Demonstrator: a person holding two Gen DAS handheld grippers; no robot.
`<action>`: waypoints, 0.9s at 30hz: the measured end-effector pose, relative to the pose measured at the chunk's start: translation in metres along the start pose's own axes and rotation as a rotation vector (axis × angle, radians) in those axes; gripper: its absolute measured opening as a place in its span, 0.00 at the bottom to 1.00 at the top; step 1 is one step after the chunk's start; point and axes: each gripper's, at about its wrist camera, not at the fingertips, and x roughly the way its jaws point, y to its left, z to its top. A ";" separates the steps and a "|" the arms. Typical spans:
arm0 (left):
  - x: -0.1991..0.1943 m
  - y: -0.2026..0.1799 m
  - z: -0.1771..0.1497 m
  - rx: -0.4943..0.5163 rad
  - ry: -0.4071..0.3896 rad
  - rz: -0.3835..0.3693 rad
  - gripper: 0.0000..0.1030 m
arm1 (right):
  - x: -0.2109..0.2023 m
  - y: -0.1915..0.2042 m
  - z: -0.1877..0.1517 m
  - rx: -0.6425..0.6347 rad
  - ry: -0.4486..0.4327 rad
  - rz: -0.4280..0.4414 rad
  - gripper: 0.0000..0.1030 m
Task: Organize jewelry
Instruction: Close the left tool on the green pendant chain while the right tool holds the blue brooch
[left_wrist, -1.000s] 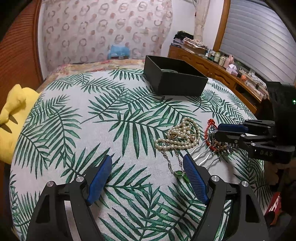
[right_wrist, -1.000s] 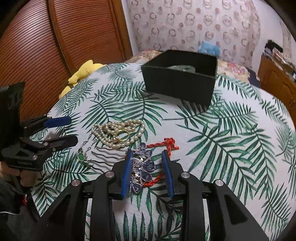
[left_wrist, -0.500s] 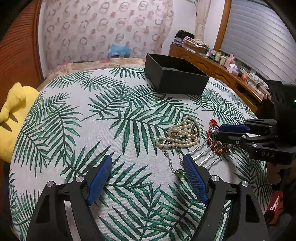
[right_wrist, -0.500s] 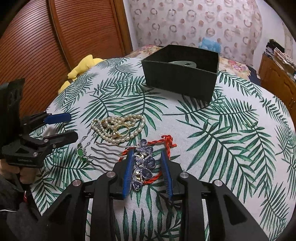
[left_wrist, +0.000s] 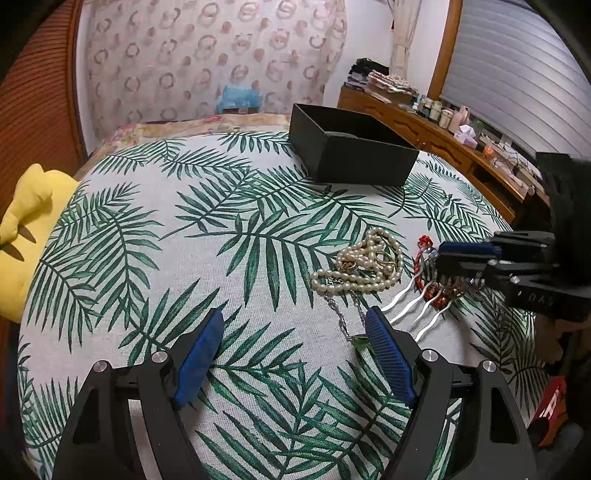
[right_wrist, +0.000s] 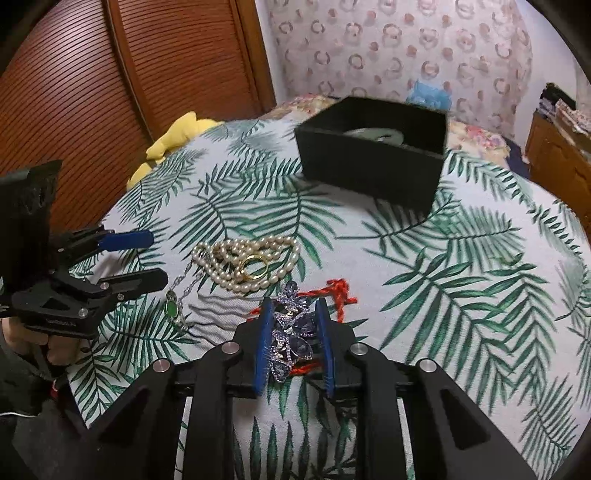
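Note:
My right gripper (right_wrist: 291, 314) is shut on a blue jewelled hair comb (right_wrist: 290, 332), lifted a little so its silver prongs (left_wrist: 410, 306) hang over the cloth. A red cord bracelet (right_wrist: 338, 293) lies under it. A pearl necklace (right_wrist: 247, 262) with a gold ring (right_wrist: 254, 266) lies just beyond, beside a silver chain with a green pendant (right_wrist: 171, 308). My left gripper (left_wrist: 295, 332) is open and empty, its right finger (left_wrist: 388, 354) next to the pendant (left_wrist: 360, 341). A black open box (right_wrist: 373, 155) holding a pale bangle (right_wrist: 373, 133) stands at the far side.
The round table wears a palm-leaf cloth (left_wrist: 221, 229). A yellow plush toy (left_wrist: 26, 229) sits off its left edge. A wooden dresser (left_wrist: 443, 136) with small bottles stands at the right, a slatted wooden door (right_wrist: 92, 92) on the left.
My right gripper has closed tighter on the hair comb and raised it slightly, tilting toward the box. The left gripper has barely moved and stays open.

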 end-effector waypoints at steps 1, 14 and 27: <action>0.000 0.000 0.000 0.001 0.000 0.000 0.73 | -0.005 0.000 0.001 -0.008 -0.014 -0.017 0.24; -0.009 -0.028 -0.001 0.056 -0.012 -0.030 0.73 | -0.029 -0.015 0.007 -0.017 -0.082 -0.122 0.24; 0.010 -0.057 -0.005 0.149 0.040 0.033 0.52 | -0.028 -0.017 0.005 -0.011 -0.085 -0.126 0.24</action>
